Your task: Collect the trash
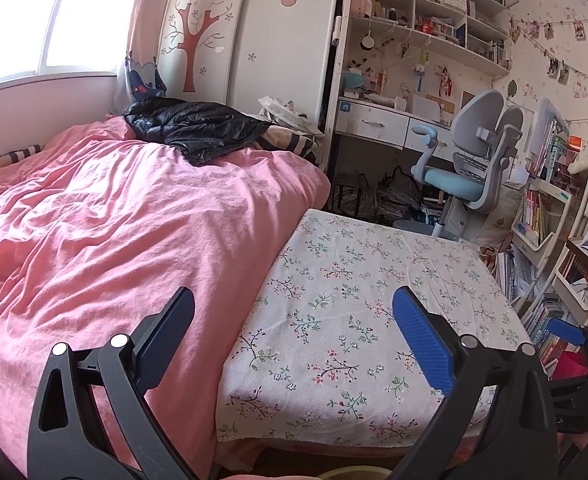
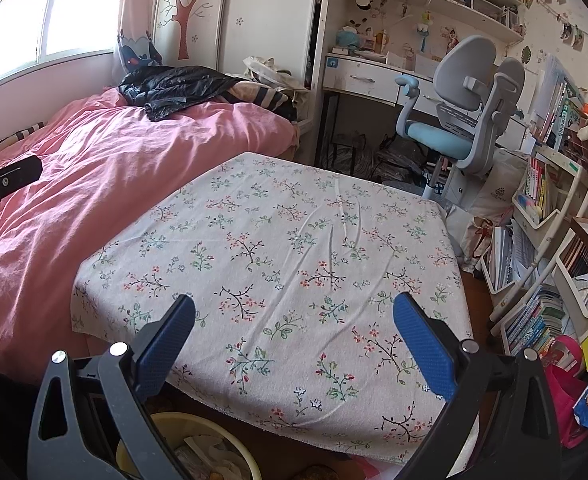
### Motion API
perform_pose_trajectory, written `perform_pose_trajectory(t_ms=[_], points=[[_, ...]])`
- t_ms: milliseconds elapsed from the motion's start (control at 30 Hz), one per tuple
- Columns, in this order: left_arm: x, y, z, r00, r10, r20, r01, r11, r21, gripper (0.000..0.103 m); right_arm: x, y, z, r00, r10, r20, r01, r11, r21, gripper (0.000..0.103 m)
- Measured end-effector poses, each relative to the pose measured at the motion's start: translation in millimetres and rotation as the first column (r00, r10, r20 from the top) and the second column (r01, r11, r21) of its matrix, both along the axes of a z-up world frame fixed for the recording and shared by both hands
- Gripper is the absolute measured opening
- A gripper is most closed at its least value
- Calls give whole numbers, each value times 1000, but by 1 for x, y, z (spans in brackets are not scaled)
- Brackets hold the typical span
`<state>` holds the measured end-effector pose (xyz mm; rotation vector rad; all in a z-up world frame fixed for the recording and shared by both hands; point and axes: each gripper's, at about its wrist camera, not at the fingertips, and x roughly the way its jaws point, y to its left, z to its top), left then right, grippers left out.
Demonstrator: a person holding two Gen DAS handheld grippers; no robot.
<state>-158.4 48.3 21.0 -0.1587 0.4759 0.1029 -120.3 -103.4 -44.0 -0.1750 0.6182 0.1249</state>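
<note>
The left gripper [image 1: 294, 332], black-armed with blue ribbed pads, hangs with its jaws spread wide and nothing between them, above the seam where a rumpled pink bed cover [image 1: 106, 216] meets a white cloth printed with small flower sprigs [image 1: 357, 280]. The right gripper [image 2: 294, 336], of the same make, is likewise spread wide and empty, poised over the near part of that flowered cloth [image 2: 278, 248], which lies flat over a low square surface just beside the bed.

In the right wrist view, a round pale yellow bin [image 2: 198, 448] sits below the near edge of the cloth, between the gripper's arms, with crumpled paper trash [image 2: 218, 452] inside it. The left wrist view shows only a sliver of the bin's rim [image 1: 349, 472] at the bottom edge.

At the far end of the bed lies a crumpled shiny black plastic bag [image 1: 190, 124]. Beyond it stand a white wardrobe with a painted tree [image 1: 214, 40], a cluttered white desk with shelves [image 1: 397, 120] and a grey and light blue swivel chair [image 1: 465, 152]. Racks of books [image 2: 549, 248] crowd the right side
</note>
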Motion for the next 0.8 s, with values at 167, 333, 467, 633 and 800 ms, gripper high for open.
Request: perform_pose_trajectory(t_ms=[167,333,467,633,800], points=[[-5,2,-5,1000,5,-13,-5,1000,-14,96,0,0,0,1000,0,-1,0,1000,-1,95],[-8,-1,-9,999,-33,-35,33,999,-14,96,0,1,0,1000,0,-1,0,1000,-1,95],[-13,-1,-10,999,10,-36,-8,999,43,96,0,0,0,1000,0,-1,0,1000,-2,95],[-9,13,-15,995,71,-69,-70,997,21,96,-1,0,-1,1000,0,0,0,1000,-2,95],[-9,21,-20,990,75,-116,-74,997,9,96,-2,-1,-1,1000,0,0,0,1000,-3,95]])
